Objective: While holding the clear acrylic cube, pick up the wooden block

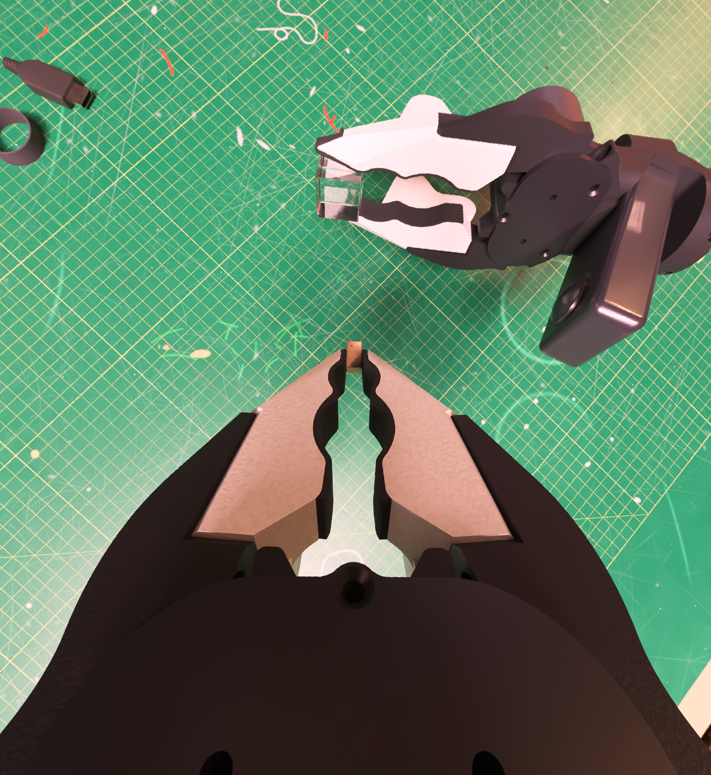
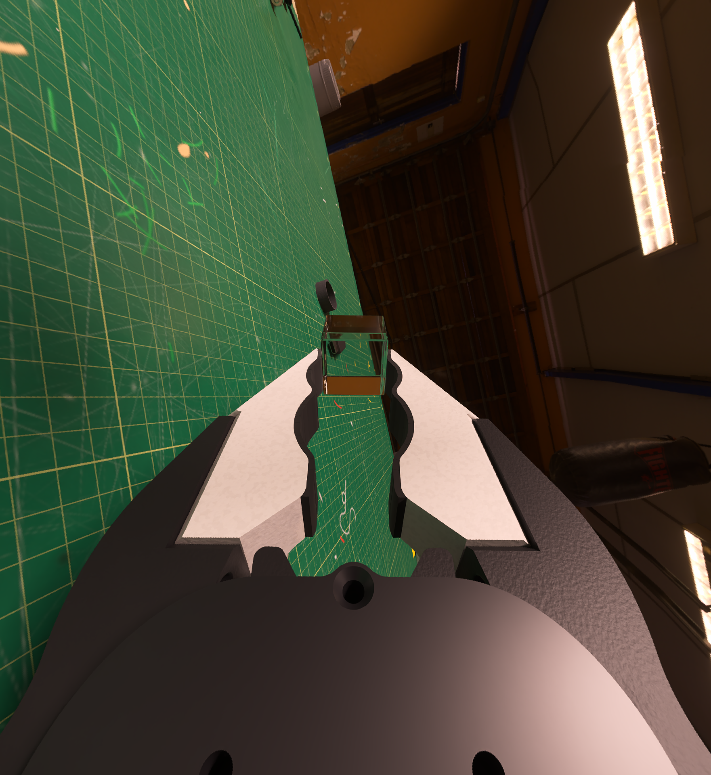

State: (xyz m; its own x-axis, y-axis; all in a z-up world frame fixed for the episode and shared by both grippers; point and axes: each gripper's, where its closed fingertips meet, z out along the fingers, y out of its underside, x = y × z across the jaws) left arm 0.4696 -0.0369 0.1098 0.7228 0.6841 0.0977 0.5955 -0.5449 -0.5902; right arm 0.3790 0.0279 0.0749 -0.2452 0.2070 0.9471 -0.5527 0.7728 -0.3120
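Observation:
In the left wrist view my left gripper (image 1: pixel 354 360) is shut on a small wooden block (image 1: pixel 353 356), pinched between its fingertips above the green cutting mat (image 1: pixel 177 251). The right gripper (image 1: pixel 324 180) shows farther off at the upper right, lying on its side, shut on the clear acrylic cube (image 1: pixel 339 193). In the right wrist view my right gripper (image 2: pixel 354 369) holds the clear acrylic cube (image 2: pixel 354 360) between its fingertips, off the mat (image 2: pixel 93 293), which runs up the left of the frame.
A dark ring (image 1: pixel 11 135) and a dark cable plug (image 1: pixel 47 81) lie at the mat's far left; the ring (image 2: pixel 325 295) also shows beyond the cube. The mat's white edge (image 1: pixel 710 687) is at the lower right. A room with ceiling lights (image 2: pixel 639 134) lies beyond.

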